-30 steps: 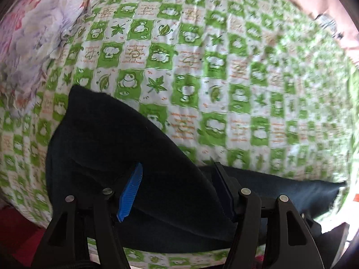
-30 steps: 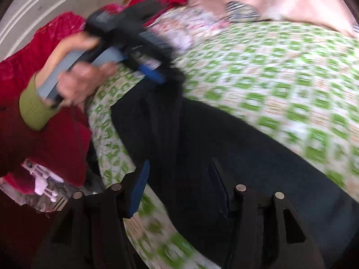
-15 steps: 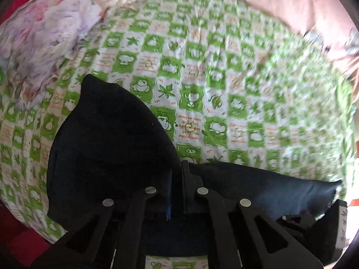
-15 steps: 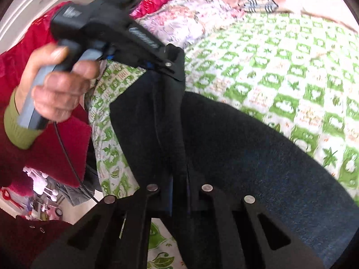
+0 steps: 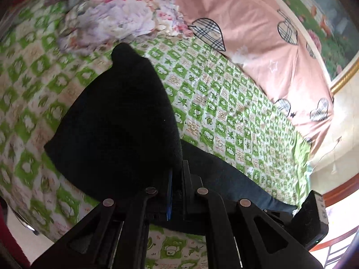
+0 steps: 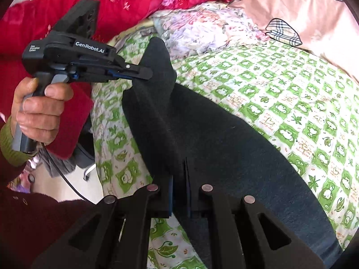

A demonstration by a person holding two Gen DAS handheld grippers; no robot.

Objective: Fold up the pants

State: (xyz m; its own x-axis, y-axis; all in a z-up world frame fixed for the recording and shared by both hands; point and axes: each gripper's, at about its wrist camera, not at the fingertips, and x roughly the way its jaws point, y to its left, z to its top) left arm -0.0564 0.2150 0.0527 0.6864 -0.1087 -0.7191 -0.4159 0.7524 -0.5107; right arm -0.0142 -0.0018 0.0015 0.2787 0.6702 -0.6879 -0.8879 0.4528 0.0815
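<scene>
Dark navy pants (image 6: 215,143) lie along a bed with a green-and-white checked sheet (image 6: 291,103). My left gripper (image 5: 177,174) is shut on a lifted edge of the pants (image 5: 121,123), whose cloth hangs in a dark peak before its camera. In the right wrist view the left gripper (image 6: 143,72) shows at upper left, held by a hand (image 6: 38,109), pinching the raised fold. My right gripper (image 6: 179,174) is shut on the pants' near edge, cloth bunched between its fingers.
A floral pillow (image 5: 116,20) and a pink quilt with checked hearts (image 5: 258,33) lie at the bed's far side. A red blanket (image 6: 125,2) sits behind the left hand. The bed's near edge drops to the floor (image 6: 51,183) at lower left.
Both grippers have gone from open to shut on the pants. The left one has lifted its edge and swung across, so pillow and pink quilt now show ahead.
</scene>
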